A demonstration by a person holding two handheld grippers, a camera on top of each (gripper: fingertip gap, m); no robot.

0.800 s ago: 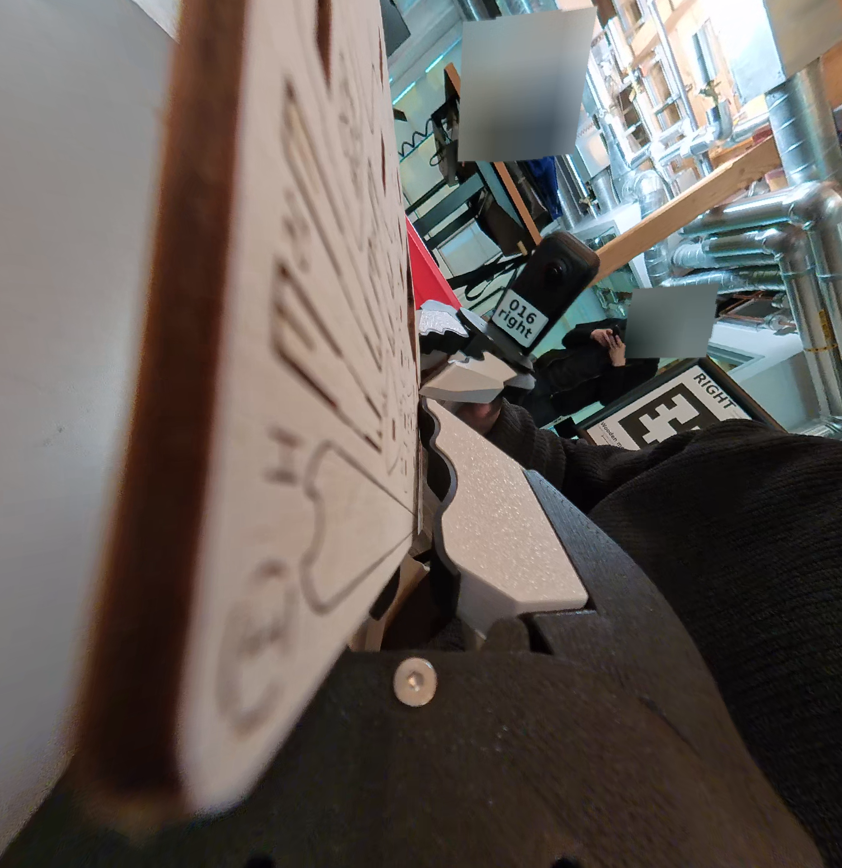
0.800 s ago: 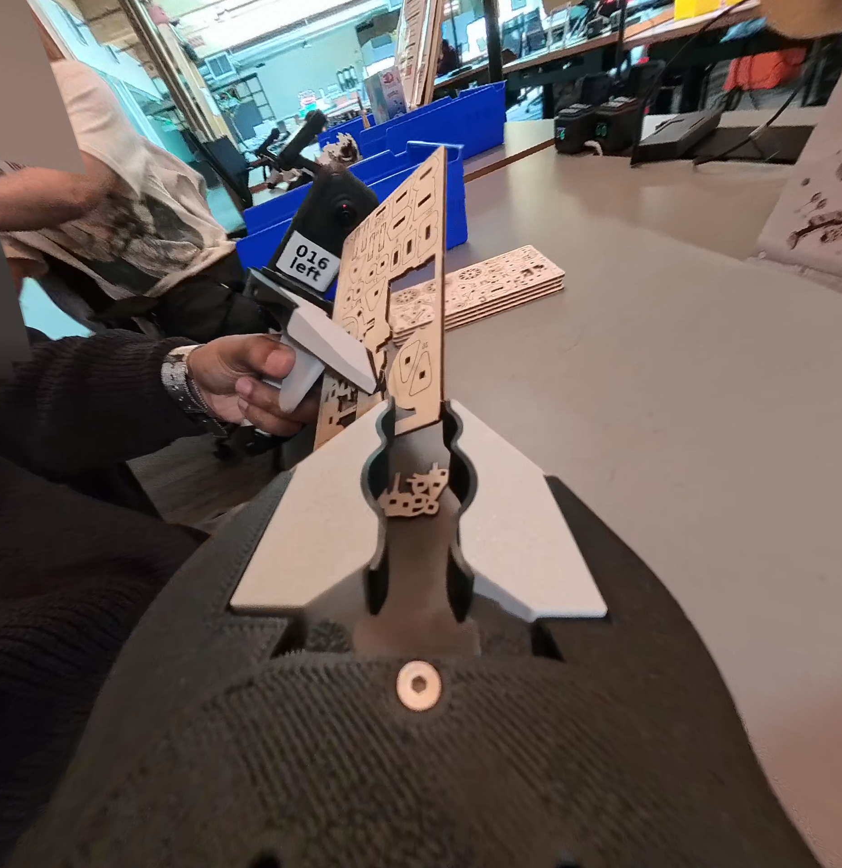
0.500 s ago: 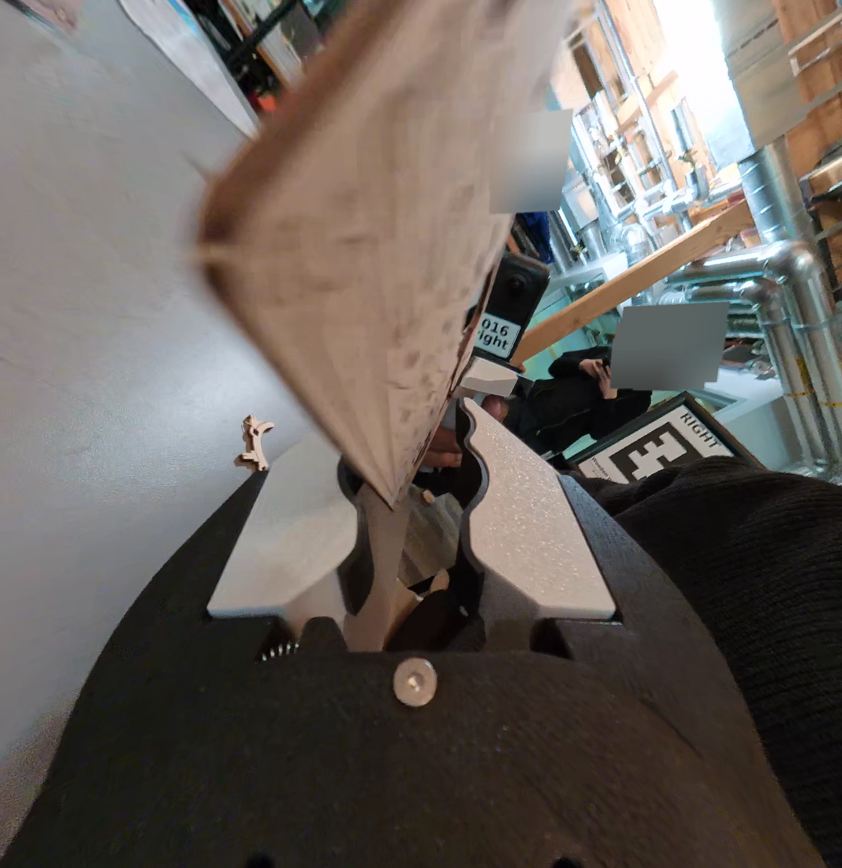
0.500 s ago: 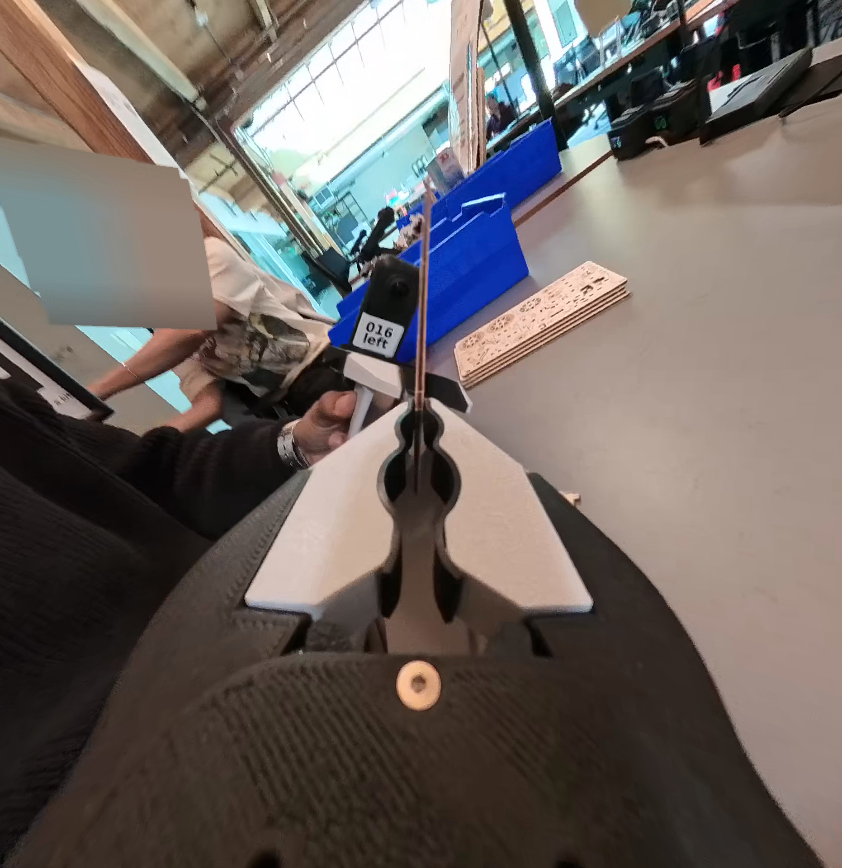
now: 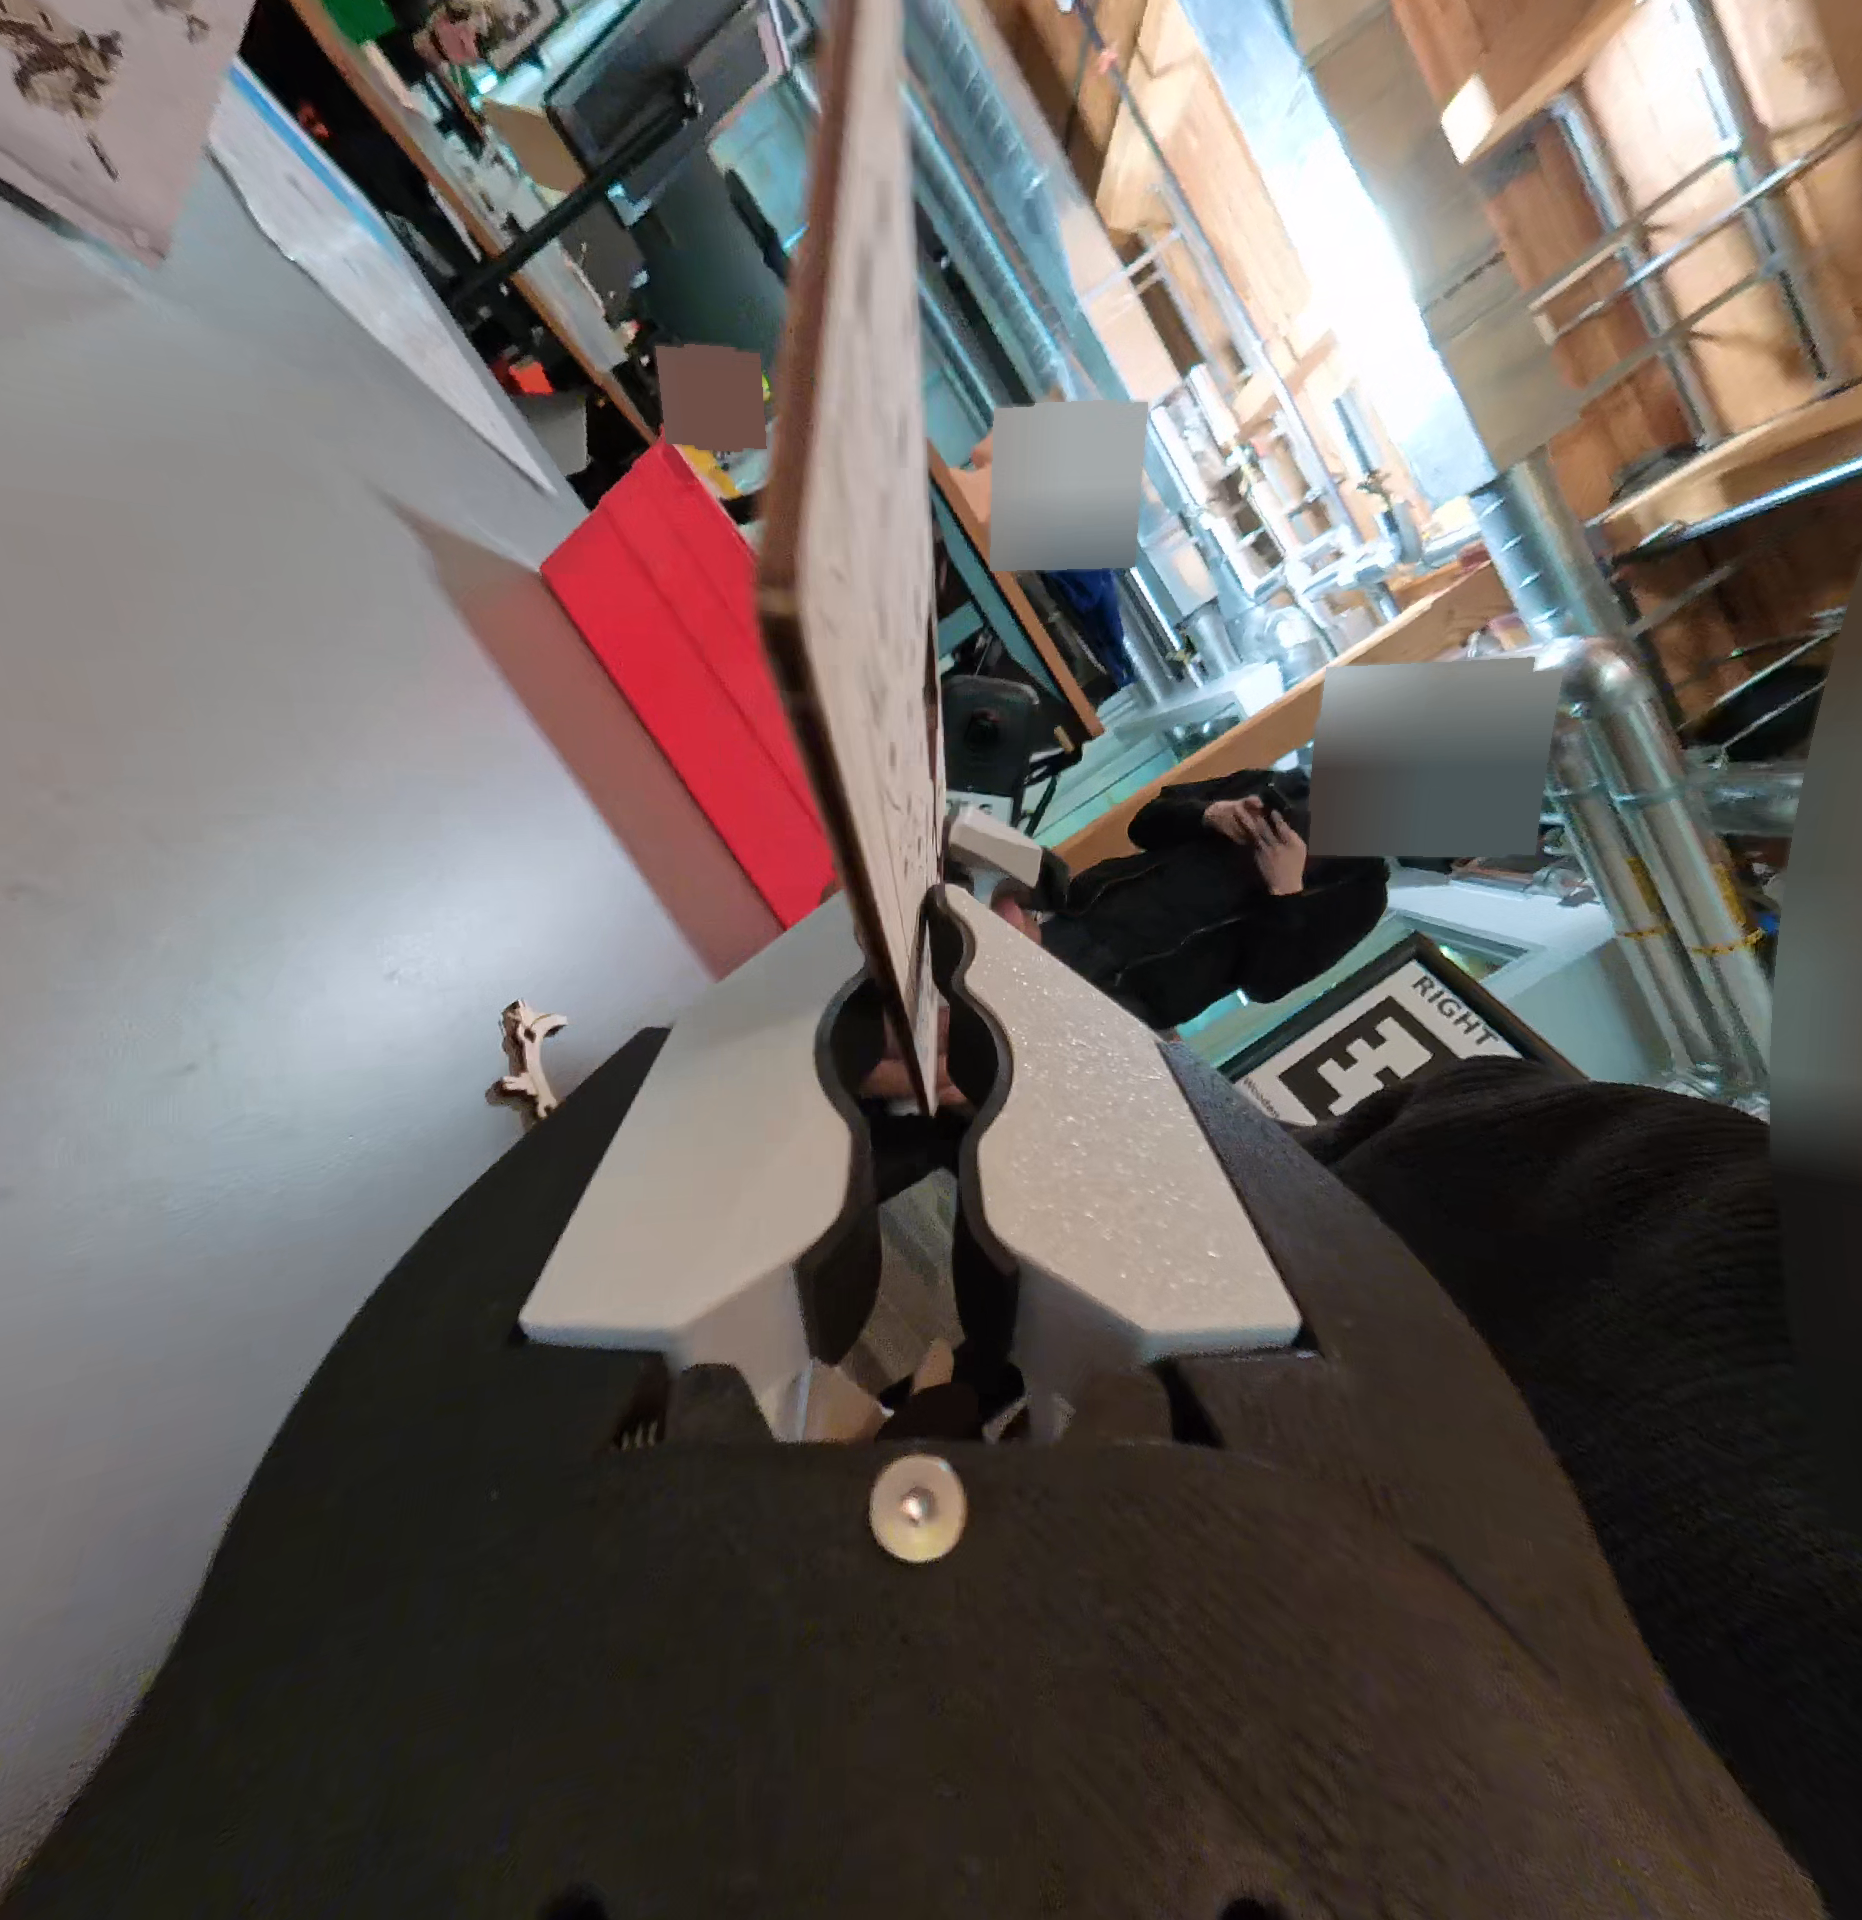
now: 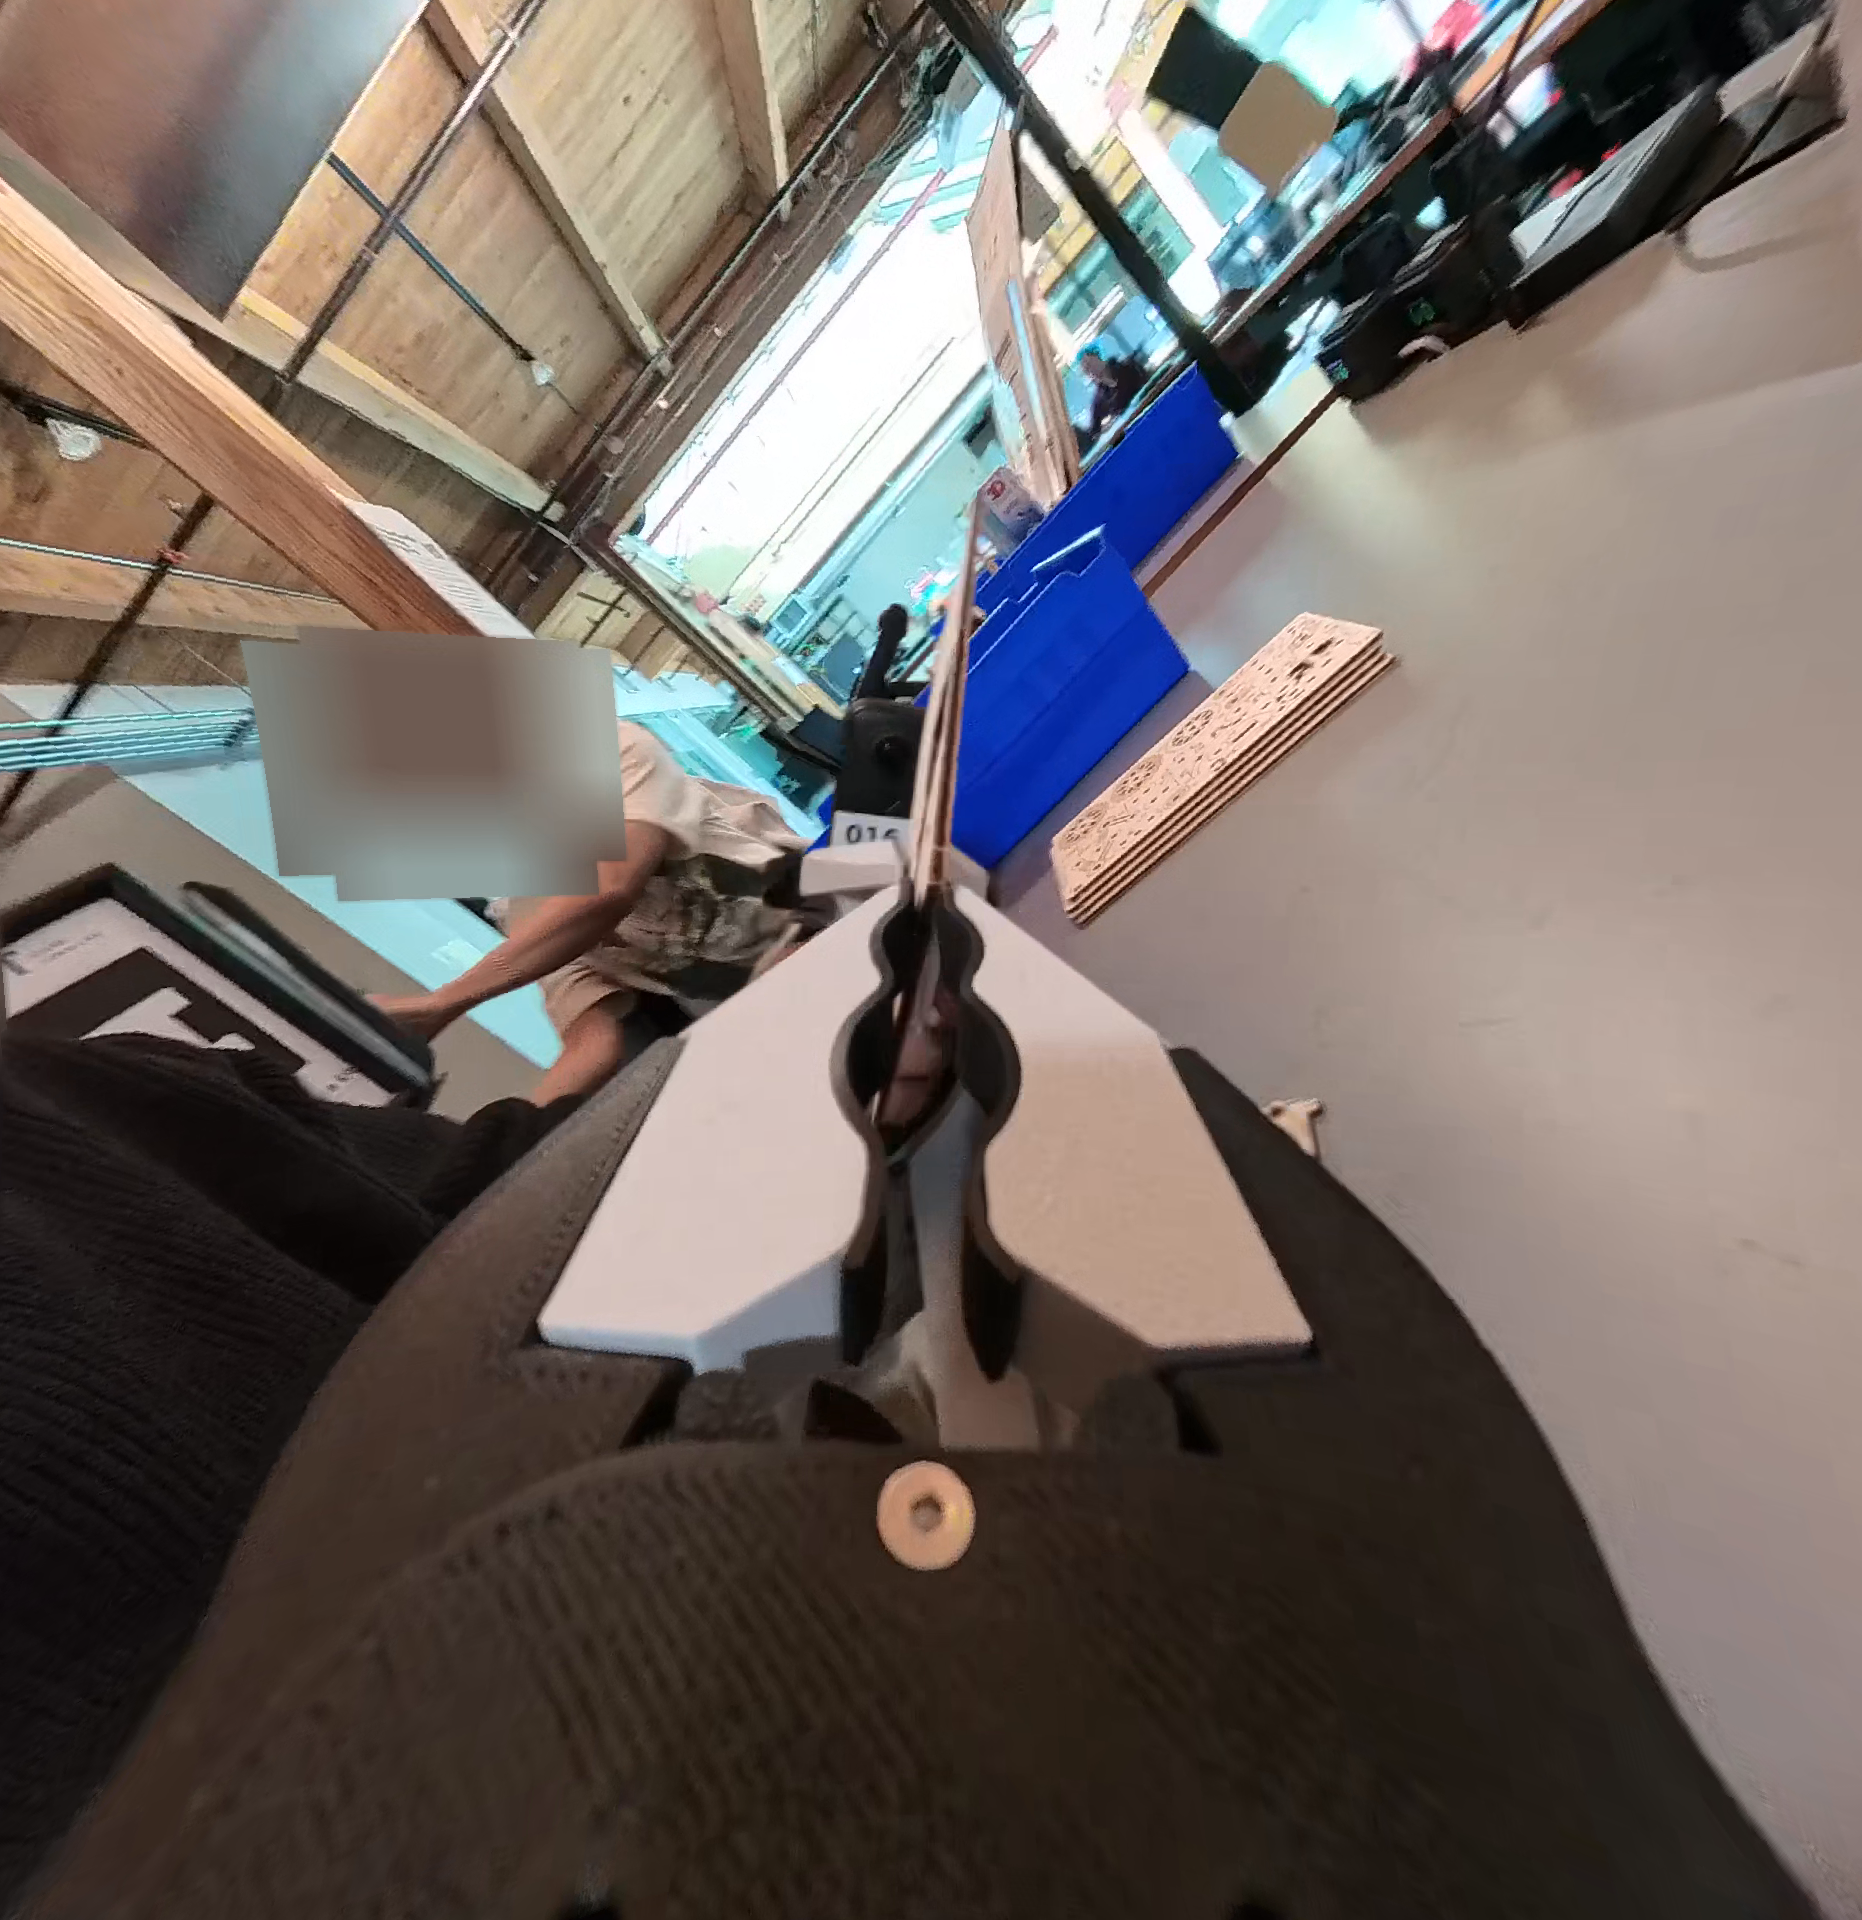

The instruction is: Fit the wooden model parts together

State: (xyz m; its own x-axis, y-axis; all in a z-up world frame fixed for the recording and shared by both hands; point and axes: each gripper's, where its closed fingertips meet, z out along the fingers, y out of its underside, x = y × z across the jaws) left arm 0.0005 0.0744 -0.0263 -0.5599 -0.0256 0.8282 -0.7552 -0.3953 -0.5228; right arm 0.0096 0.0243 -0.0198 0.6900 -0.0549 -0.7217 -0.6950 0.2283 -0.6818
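A thin laser-cut wooden parts sheet point(image 5: 865, 520) stands edge-on in the air above the grey table point(image 5: 231, 831). My left gripper point(image 5: 901, 920) is shut on one edge of the sheet. My right gripper point(image 6: 927, 894) is shut on the opposite edge, where the sheet point(image 6: 948, 727) shows as a thin line. Each gripper shows past the sheet in the other's view: the right one point(image 5: 994, 842) and the left one point(image 6: 875, 790). A small loose wooden piece point(image 5: 527, 1049) lies on the table beside my left gripper and also shows in the right wrist view point(image 6: 1296, 1117).
A stack of wooden parts sheets point(image 6: 1218, 769) lies on the table beside blue bins point(image 6: 1062, 686). A red bin point(image 5: 688, 665) stands on the table. A black sleeve point(image 5: 1581, 1299) fills the lower right of the left wrist view. People sit behind. Tip to tip, the grippers are about 6 cm apart.
The sheet has turned from showing its face to edge-on in both views. Both grippers have rolled with it and kept their hold. The small piece left the right gripper's jaws.
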